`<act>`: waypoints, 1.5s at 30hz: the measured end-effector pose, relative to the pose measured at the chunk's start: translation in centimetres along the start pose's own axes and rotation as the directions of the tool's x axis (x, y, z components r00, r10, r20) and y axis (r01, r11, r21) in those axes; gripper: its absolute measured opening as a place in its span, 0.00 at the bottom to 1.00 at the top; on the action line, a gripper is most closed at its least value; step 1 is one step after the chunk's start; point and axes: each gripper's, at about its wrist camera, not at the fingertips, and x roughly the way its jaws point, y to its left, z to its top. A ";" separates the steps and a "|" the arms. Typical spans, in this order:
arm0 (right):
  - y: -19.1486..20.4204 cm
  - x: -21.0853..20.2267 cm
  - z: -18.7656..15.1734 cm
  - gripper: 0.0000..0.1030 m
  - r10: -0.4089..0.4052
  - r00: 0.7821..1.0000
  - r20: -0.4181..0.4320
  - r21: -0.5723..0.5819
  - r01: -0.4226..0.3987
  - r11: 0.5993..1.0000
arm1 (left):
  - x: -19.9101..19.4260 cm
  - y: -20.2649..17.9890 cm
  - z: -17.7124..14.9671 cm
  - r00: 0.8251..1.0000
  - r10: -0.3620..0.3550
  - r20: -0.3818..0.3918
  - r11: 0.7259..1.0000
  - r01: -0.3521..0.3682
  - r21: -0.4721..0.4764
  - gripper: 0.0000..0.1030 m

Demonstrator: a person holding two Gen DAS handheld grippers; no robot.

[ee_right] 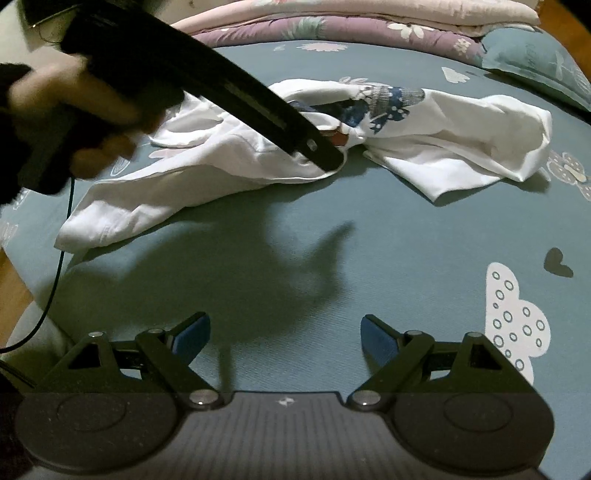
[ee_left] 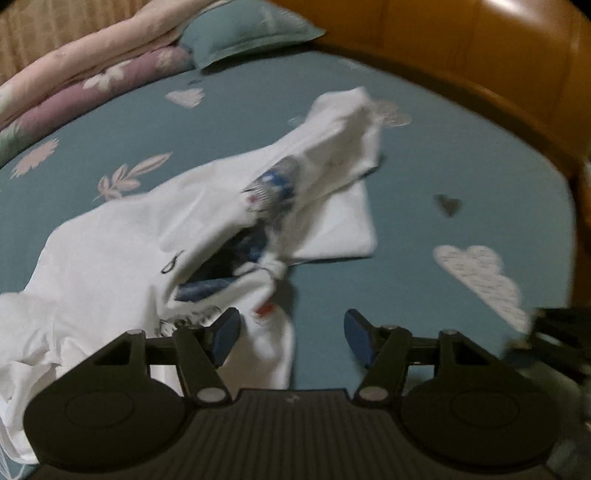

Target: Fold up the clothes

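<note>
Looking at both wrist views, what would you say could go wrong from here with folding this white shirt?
1. The white shirt lies bunched and twisted on the bed sheet; a grab may take several layers.
2. The left gripper, open, has only a narrow hanging fold between its fingers, which might slip.
3. The right gripper is open over bare sheet, away from the shirt.

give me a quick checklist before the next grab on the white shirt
1. Left gripper open: ok, its jaws stand apart with white cloth lying between them.
2. Right gripper open: ok, only bare bed sheet between its jaws.
3. White shirt flat for folding: not ok, it lies crumpled and bunched at the middle.
4. A hem or corner to grab: cannot tell, the left wrist view is blurred.
5. Right gripper near the shirt: not ok, the shirt lies further up the bed.
6. Clear sheet to spread the shirt on: ok, with the pillow and folded quilts at the far edge.
</note>
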 end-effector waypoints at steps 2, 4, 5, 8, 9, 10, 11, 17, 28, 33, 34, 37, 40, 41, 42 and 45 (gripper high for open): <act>-0.2 0.0 -0.1 0.90 -0.001 1.000 -0.003 0.006 0.001 1.000 | 0.9 0.9 0.1 0.999 0.037 0.004 0.999 -0.037 -0.023 0.59; -0.4 0.2 -0.1 0.90 0.001 1.000 -0.007 0.009 -0.001 1.000 | 1.1 2.5 0.2 0.998 0.060 0.013 0.996 -0.059 -0.065 0.59; -0.4 0.3 -0.1 0.90 0.003 1.000 -0.009 0.009 -0.003 1.000 | 1.2 3.5 0.2 0.998 0.060 0.013 0.995 -0.059 -0.087 0.61; -0.5 0.6 0.0 0.90 0.007 1.000 -0.015 0.006 -0.007 1.000 | 1.4 6.2 0.1 0.998 0.069 0.005 0.988 -0.068 -0.140 0.61; -0.5 0.7 0.0 0.90 0.008 1.000 -0.016 0.004 -0.008 1.000 | 1.5 6.9 0.0 0.997 0.075 0.002 0.986 -0.074 -0.149 0.61; -0.4 0.8 0.1 0.90 0.009 1.000 -0.015 0.003 -0.009 1.000 | 1.7 7.5 -0.1 0.997 0.081 -0.002 0.984 -0.080 -0.158 0.61; -0.4 0.8 0.2 0.90 0.011 1.000 -0.015 0.003 -0.011 1.000 | 1.9 8.2 -0.1 0.996 0.084 -0.006 0.982 -0.084 -0.167 0.61; -0.3 0.9 0.5 0.90 0.032 0.999 -0.012 0.017 -0.031 0.999 | 3.3 11.3 -0.7 0.999 0.051 -0.010 0.967 -0.051 -0.251 0.74; -1.4 1.9 1.9 0.91 0.126 0.992 0.031 0.131 -0.129 0.983 | -0.2 10.3 -1.3 0.997 0.060 0.040 0.970 -0.049 -0.238 0.69; -3.3 3.3 3.6 0.92 0.217 0.969 0.117 0.239 -0.240 0.941 | -3.9 8.1 -3.0 0.993 0.060 0.102 0.980 -0.039 -0.195 0.72; -3.8 3.7 4.0 0.92 0.237 0.961 0.140 0.263 -0.267 0.927 | -4.2 8.1 -3.2 0.993 0.064 0.101 0.978 -0.043 -0.202 0.72; -5.0 5.5 5.1 0.92 0.278 0.944 0.179 0.347 -0.325 0.880 | -5.1 8.0 -4.0 0.992 0.078 0.100 0.973 -0.054 -0.223 0.71; -6.1 6.9 6.2 0.93 0.332 0.915 0.228 0.409 -0.400 0.820 | -5.9 7.9 -4.8 0.991 0.091 0.099 0.968 -0.065 -0.244 0.71; -6.4 7.3 6.6 0.93 0.341 0.910 0.237 0.424 -0.412 0.806 | -6.2 7.8 -5.1 0.990 0.096 0.099 0.966 -0.068 -0.251 0.71; -6.5 7.7 6.9 0.94 0.346 0.906 0.244 0.437 -0.421 0.794 | -6.5 7.8 -5.3 0.990 0.097 0.098 0.964 -0.069 -0.256 0.71; -7.1 9.0 7.9 0.94 0.363 0.893 0.265 0.476 -0.449 0.756 | -7.1 8.4 -5.1 0.994 0.057 0.097 0.967 -0.030 -0.255 0.71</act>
